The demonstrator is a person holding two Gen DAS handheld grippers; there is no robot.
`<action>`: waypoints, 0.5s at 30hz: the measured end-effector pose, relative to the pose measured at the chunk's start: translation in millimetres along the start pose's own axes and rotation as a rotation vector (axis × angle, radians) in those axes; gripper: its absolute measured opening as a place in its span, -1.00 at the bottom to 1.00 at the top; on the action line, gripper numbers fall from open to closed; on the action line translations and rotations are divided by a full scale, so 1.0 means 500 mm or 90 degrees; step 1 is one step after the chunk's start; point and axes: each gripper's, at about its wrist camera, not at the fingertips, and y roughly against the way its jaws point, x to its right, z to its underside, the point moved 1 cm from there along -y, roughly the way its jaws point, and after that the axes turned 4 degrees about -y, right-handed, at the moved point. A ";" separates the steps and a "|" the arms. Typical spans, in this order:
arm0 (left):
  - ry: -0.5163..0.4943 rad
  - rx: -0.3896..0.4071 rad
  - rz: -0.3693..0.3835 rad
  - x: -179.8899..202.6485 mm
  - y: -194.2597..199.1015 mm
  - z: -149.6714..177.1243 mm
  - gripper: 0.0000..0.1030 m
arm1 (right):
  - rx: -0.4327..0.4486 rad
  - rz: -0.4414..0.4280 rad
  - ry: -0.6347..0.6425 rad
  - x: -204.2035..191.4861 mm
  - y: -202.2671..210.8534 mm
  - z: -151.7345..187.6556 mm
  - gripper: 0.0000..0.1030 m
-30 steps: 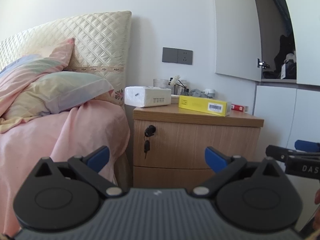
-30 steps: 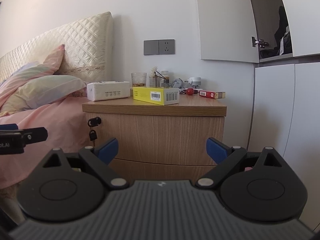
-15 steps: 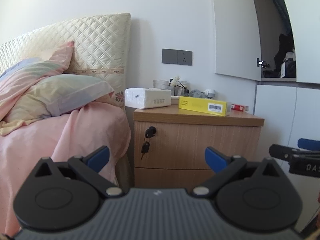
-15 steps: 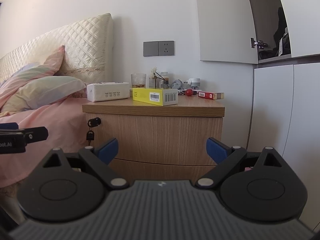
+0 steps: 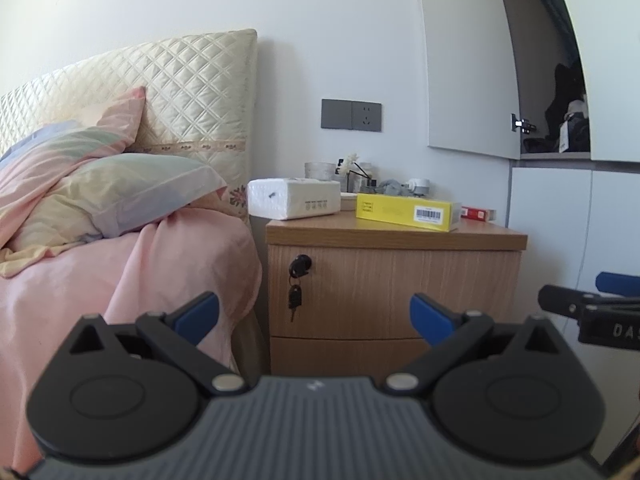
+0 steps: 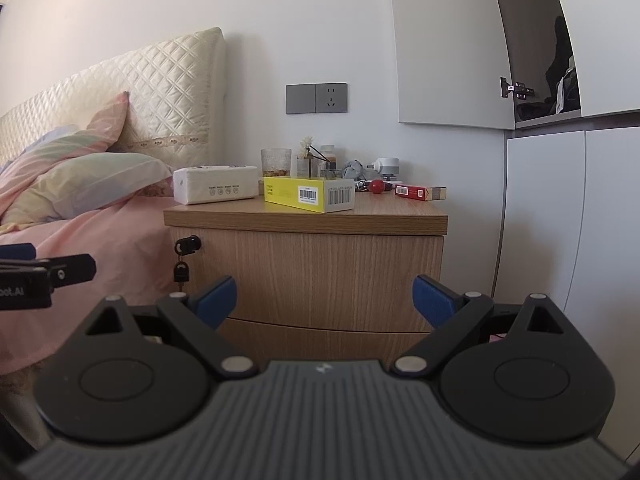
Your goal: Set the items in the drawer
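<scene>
Both tongs, left gripper (image 5: 314, 314) and right gripper (image 6: 324, 294), gape wide and empty before the nightstand (image 6: 308, 268); its top drawer (image 5: 394, 292) is shut, so open it first, with the yellow box (image 6: 308, 194) waiting on top.

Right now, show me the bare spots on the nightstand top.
Nightstand: a bare strip along the front edge, before the tissue pack and yellow box; another at the right front, before the red box. The back by the wall is crowded.

Both wrist views look level at the nightstand (image 5: 394, 280) (image 6: 308, 276) from nearby, the left one bedside.
</scene>
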 end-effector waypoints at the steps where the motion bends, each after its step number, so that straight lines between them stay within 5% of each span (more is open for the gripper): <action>1: 0.000 0.000 0.000 0.000 0.000 0.000 0.99 | 0.000 0.000 0.000 0.000 0.000 0.000 0.88; 15: -0.006 -0.005 -0.006 0.000 -0.011 -0.001 0.99 | 0.004 -0.002 -0.027 0.007 -0.001 -0.010 0.88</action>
